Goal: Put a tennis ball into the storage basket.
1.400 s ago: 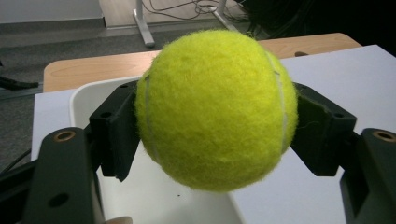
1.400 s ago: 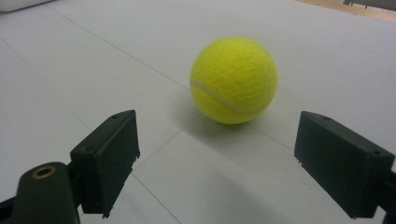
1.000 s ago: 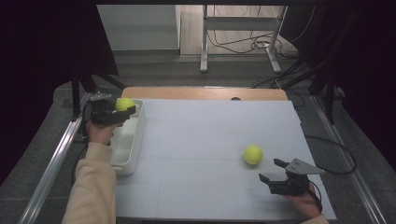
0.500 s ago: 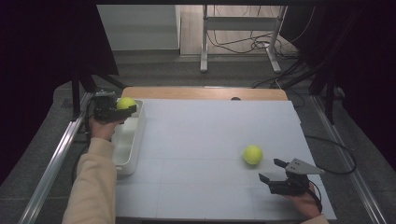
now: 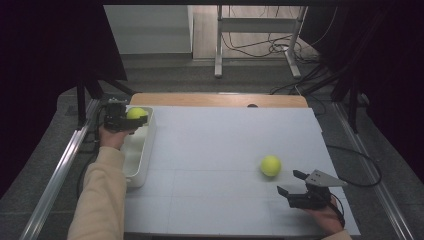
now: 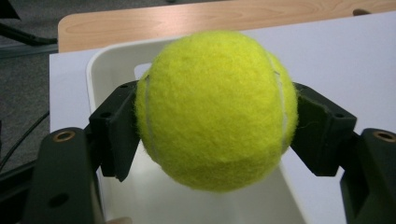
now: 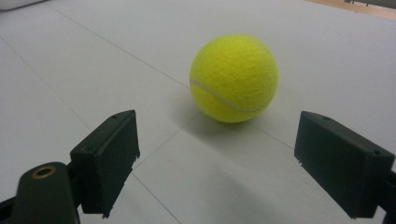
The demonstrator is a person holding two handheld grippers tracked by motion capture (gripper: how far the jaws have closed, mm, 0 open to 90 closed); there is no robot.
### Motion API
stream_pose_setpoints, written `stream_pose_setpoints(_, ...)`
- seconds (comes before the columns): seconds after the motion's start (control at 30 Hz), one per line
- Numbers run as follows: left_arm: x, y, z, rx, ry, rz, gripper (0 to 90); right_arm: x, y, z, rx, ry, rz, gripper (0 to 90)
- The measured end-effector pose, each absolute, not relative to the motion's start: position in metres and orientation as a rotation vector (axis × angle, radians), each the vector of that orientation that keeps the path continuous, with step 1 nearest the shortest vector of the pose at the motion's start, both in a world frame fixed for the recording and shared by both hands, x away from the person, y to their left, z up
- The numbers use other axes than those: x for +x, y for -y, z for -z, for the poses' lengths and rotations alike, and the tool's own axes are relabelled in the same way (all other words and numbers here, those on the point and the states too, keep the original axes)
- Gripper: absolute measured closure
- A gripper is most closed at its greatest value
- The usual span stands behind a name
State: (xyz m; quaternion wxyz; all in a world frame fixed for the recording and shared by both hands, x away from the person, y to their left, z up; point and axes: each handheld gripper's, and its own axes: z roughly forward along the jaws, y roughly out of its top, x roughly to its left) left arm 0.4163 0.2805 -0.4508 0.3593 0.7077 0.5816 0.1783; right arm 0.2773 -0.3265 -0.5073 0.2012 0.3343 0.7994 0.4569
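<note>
1. Left gripper [image 5: 131, 120] has its jaws clamped on a tennis ball [image 6: 217, 109], over the white bin [image 5: 142, 150] at the surface's left edge.
2. Right gripper [image 5: 292, 182] sits with jaws apart, the second ball [image 5: 270, 165] just ahead near the right edge.

Open white mat [image 5: 215, 150] between the tray [image 5: 142, 150] and the loose ball [image 5: 270, 165].

the ball [image 6: 217, 109] held over the tub is bright yellow-green and fuzzy, with a thin pale seam curving across it. the second ball [image 7: 233, 78] on the surface has the same yellow-green felt and a white seam line. the tub [image 5: 141, 150] is white. the surface [image 5: 220, 150] is pale grey-white, crossed by faint thin lines, with a light wood edge. both grippers' fingers [image 7: 108, 161] are matt black. the sleeve [image 5: 100, 200] is cream.
</note>
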Motion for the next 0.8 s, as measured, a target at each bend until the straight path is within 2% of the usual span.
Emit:
stream_pose_setpoints(0.43,0.4174,-0.2782,0.4531,1.857,-1.508,-0.446,25.8,0.2769,0.3267,0.507,0.932,-2.232,-1.276,14.5)
stream_pose_setpoints(0.73,0.4157,-0.2769,0.4513,1.868,-1.511,-0.485,25.0,0.2769,0.3266,0.507,0.932,-2.231,-1.275,14.5)
stream_pose_setpoints(0.8,0.4148,-0.2766,0.4495,1.85,-1.514,-0.511,18.0,0.2769,0.3265,0.507,0.932,-2.231,-1.275,14.5)
